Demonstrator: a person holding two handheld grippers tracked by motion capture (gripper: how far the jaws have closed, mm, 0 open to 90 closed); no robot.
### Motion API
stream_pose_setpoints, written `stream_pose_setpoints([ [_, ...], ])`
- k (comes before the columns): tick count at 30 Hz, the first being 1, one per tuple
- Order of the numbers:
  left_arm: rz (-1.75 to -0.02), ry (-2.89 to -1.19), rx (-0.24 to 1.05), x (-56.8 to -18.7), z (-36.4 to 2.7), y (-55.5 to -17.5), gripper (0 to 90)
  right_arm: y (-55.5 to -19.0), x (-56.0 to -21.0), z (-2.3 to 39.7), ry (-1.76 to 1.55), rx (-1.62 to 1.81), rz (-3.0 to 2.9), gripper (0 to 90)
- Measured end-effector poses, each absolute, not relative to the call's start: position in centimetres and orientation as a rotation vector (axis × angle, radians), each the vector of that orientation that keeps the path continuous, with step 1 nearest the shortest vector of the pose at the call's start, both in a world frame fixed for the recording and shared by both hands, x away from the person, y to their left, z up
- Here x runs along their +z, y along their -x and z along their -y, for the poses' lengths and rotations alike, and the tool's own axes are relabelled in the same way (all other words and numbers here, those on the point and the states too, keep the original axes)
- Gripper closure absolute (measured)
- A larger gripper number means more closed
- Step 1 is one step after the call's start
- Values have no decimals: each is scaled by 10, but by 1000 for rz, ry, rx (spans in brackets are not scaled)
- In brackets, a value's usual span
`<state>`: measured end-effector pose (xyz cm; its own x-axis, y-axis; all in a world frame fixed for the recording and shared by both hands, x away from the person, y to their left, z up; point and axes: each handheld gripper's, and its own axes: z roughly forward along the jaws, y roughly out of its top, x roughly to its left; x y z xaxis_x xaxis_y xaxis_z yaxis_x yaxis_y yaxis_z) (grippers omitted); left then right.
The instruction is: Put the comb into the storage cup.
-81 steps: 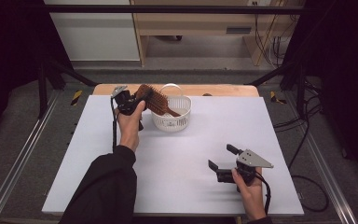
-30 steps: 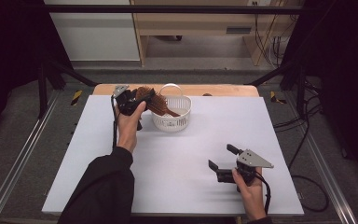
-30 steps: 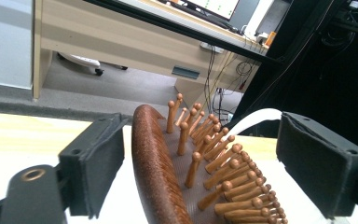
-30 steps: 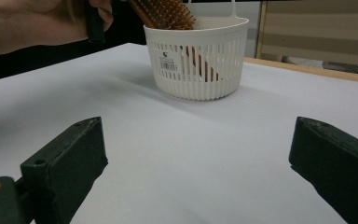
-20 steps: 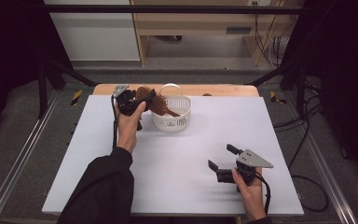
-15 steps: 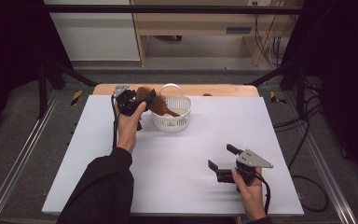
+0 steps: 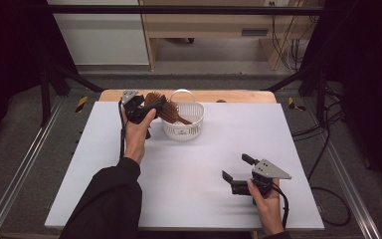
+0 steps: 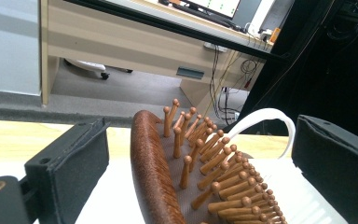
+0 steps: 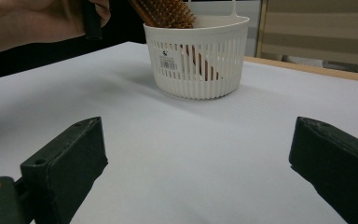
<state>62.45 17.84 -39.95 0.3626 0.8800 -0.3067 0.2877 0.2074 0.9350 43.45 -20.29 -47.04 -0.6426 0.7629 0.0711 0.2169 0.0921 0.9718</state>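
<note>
Hairbrush: the wooden hairbrush (image 7: 165, 108) leans handle-down in the white basket (image 7: 183, 130) near the table's (image 7: 189, 199) far edge; its bristled head sticks out over the rim, toward the person's left.
Left hand-held gripper: the left hand-held gripper (image 7: 146, 105) sits at the brush head. In the left gripper view its jaws stand wide, one on each side of the head (image 8: 168, 177), with a gap on both sides, so nothing is pinched.
Right hand-held gripper: the right hand-held gripper (image 7: 235, 182) rests low over the table's near right part, jaws spread and empty, well apart from the basket (image 9: 196, 56).
Risk, tipping: the brush looks top-heavy; if a jaw catches the bristles as the hand draws back, it could lever out or drag the light basket over.
Risk, snag: the basket's hoop handle (image 8: 265, 122) lies just behind the head, and a sideways pull may hook it.
Change: the left jaws have just been opening around the head; brush, basket and right hand lie as they did about a second ago.
</note>
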Motion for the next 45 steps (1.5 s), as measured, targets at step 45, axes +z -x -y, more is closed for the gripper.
stream_pose_setpoints([
  [45,-1101,-1359,685,-388,-181,-613,43,-434,-471,202,-957,1586,-1924,43],
])
